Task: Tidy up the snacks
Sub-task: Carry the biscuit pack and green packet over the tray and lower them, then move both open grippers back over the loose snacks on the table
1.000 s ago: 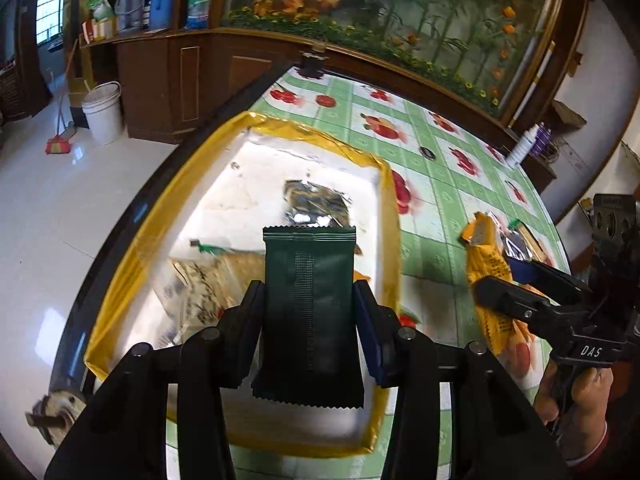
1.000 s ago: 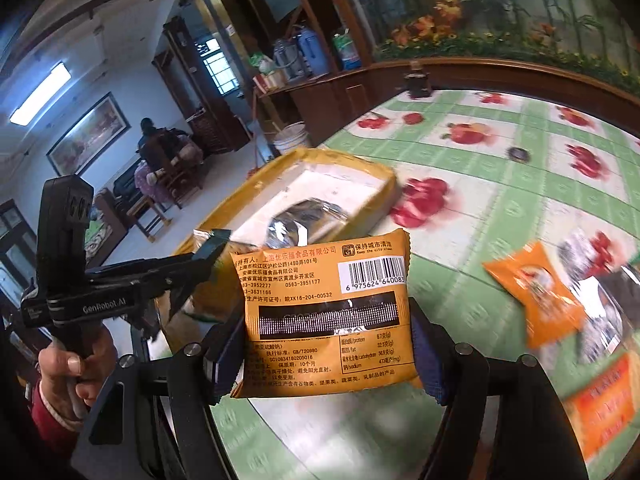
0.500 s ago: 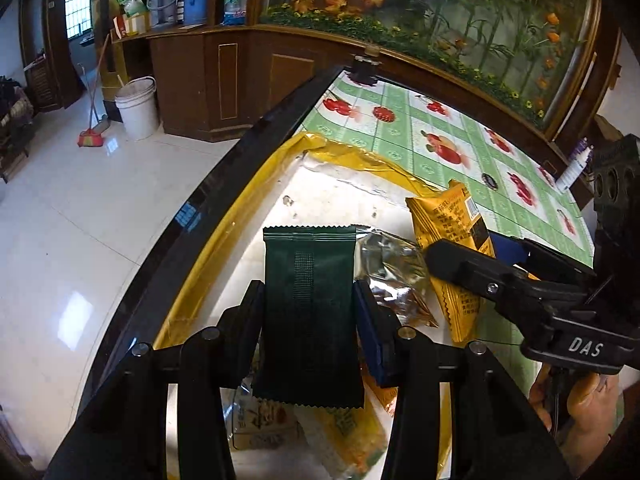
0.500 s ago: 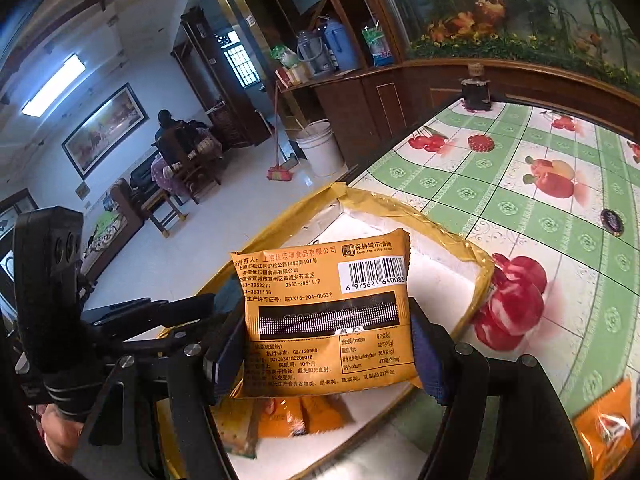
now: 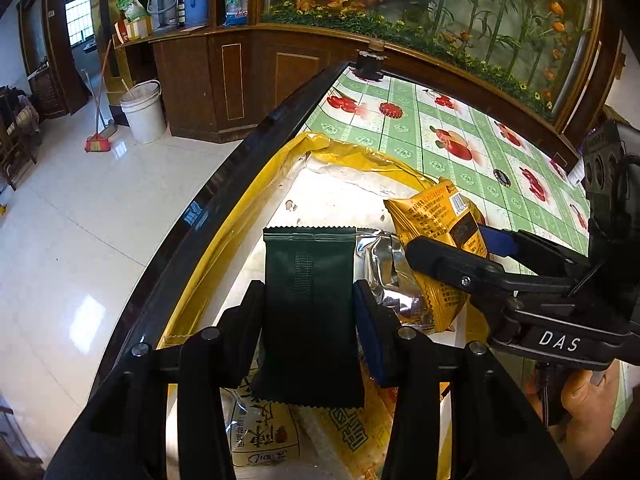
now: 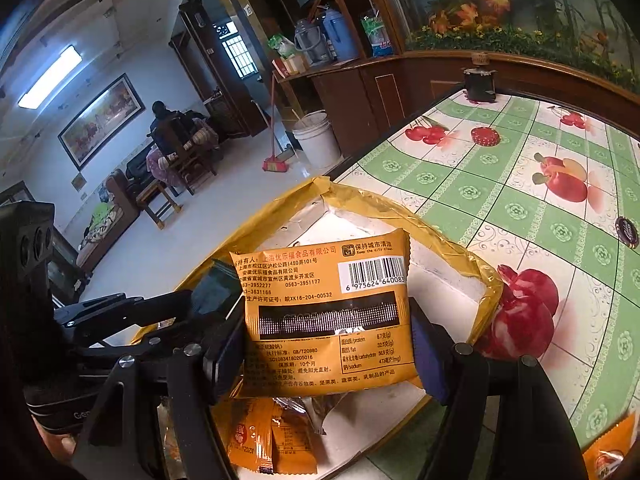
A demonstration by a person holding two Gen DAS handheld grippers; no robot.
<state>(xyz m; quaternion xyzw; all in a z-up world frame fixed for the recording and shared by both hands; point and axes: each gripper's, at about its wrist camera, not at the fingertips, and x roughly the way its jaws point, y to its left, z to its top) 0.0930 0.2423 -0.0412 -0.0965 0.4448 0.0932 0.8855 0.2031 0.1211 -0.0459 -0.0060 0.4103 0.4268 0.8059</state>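
The sorting looks partly done. The yellow-taped box point(image 5: 224, 240) at the worktop's point(image 6: 500, 184) edge already holds a crumpled silver packet point(image 5: 384, 264), a printed beige packet point(image 5: 260, 436) and some orange sachets point(image 6: 272, 436). Both loads hang over the box, not yet let go: the left tongs point(image 5: 310, 308) are clamped on a dark green packet point(image 5: 310, 312), and the right tongs point(image 6: 328, 340) grip an orange packet point(image 6: 332, 312), seen at about 2 o'clock of the green one from the left wrist. At least one more orange snack point(image 6: 608, 456) waits on the worktop at 4 o'clock; how many others remain is probably beyond this view.
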